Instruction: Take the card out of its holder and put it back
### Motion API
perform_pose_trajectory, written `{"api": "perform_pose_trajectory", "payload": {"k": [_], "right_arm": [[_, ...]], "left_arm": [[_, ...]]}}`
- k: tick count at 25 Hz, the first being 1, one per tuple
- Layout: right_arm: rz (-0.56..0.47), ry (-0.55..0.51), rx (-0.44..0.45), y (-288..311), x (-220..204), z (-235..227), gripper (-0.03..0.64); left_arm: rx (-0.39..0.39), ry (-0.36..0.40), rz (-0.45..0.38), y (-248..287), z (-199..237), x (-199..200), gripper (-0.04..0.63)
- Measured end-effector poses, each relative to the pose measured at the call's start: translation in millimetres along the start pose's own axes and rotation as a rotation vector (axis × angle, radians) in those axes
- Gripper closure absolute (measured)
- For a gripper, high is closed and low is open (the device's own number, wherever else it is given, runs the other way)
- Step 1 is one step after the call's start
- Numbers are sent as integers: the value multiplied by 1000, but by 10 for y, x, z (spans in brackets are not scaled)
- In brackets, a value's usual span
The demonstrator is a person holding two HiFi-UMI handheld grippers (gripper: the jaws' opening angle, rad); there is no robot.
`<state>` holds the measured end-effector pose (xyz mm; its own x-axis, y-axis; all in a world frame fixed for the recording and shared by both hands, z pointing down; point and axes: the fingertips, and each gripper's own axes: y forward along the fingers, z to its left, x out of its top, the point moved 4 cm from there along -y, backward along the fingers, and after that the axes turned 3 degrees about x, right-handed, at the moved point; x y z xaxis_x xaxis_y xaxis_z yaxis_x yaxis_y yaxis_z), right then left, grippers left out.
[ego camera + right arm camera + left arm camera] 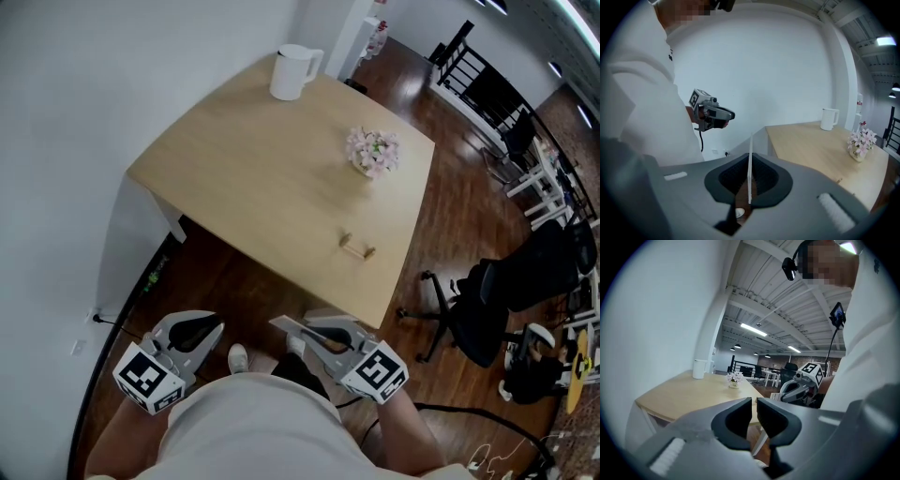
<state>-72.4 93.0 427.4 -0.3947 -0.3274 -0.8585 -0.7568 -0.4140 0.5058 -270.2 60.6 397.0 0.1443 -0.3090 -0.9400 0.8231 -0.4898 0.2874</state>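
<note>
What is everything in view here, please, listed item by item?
table: one, light wood, against the white wall
jug: one, white, table's far corner
flowers: one pot, pink, table's right side
card holder: one, wooden, near the table's front edge
office chair: one, black, right of the table
card: one, white, in the right tongs
left tongs: grey, slightly apart, empty
right tongs: grey, shut on the card

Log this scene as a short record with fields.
right gripper: shut on card
left gripper: jaws a slit apart, empty
holder: on table near its front edge, no card in it
also on table: jug, flowers
stage: card out, not yet put back
</note>
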Motion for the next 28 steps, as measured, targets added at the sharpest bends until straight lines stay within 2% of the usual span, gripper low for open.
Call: {"api": "perform_pose_trajectory", "payload": {"k": [6,13,19,28], "right_arm": [[-3,-7,-19,-68,44,-2,595],[-44,-5,-61,-293,78,-346,595],[-46,-11,-95,-558,-5,-898,595],[-24,-32,-121,-896,-207,-1962,595]], "left_arm": [[-31,-8,-27,19,-21,17,554],[-16,-3,-31,163,11,107,552],[3,-3,-32,435,-6,227,552],[54,-14,-36,988,-114,446,552]]}}
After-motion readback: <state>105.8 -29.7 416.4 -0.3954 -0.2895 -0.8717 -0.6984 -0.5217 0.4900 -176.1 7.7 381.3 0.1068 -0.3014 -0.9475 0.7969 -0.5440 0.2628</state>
